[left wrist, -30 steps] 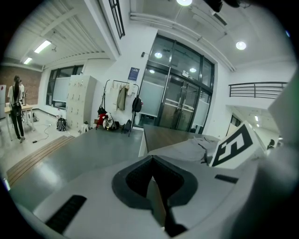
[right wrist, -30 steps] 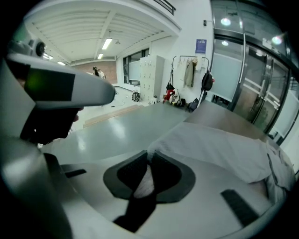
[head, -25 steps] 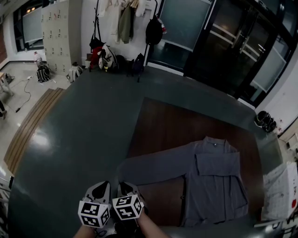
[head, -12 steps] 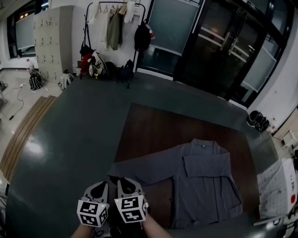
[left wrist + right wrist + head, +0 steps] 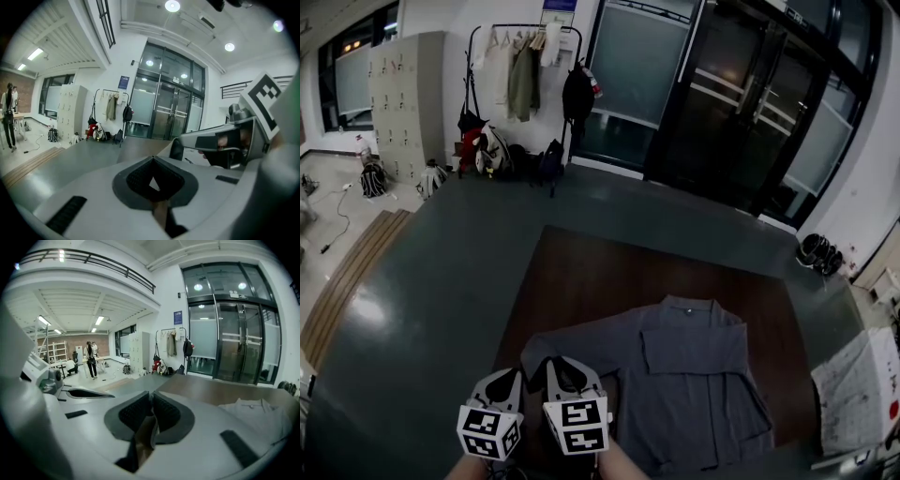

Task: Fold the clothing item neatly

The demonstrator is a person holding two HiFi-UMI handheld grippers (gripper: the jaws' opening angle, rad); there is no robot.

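A grey button shirt [image 5: 703, 375] lies flat on the brown table [image 5: 581, 272], collar away from me. Its long sleeve [image 5: 581, 339] reaches left toward my two grippers at the bottom of the head view. My left gripper [image 5: 510, 377] and right gripper [image 5: 555, 367] are side by side, both at the sleeve's cuff. In the left gripper view the pads [image 5: 140, 178] are shut with a thin strip of fabric hanging below them. In the right gripper view the right gripper [image 5: 151, 413] pinches a fold of cloth, and the shirt [image 5: 255, 411] lies beyond at the right.
Grey floor surrounds the table. A coat rack [image 5: 525, 75] with jackets and bags, and lockers [image 5: 403, 94], stand at the far wall by the glass doors [image 5: 722, 103]. Shoes [image 5: 816, 251] and a pale printed sheet [image 5: 858, 384] are at the right. People [image 5: 89, 359] stand far off.
Both grippers have lifted the cuff and carried it toward the shirt's body. The stretch of sleeve between them and the shirt is shorter, and the shirt sits closer in the head view.
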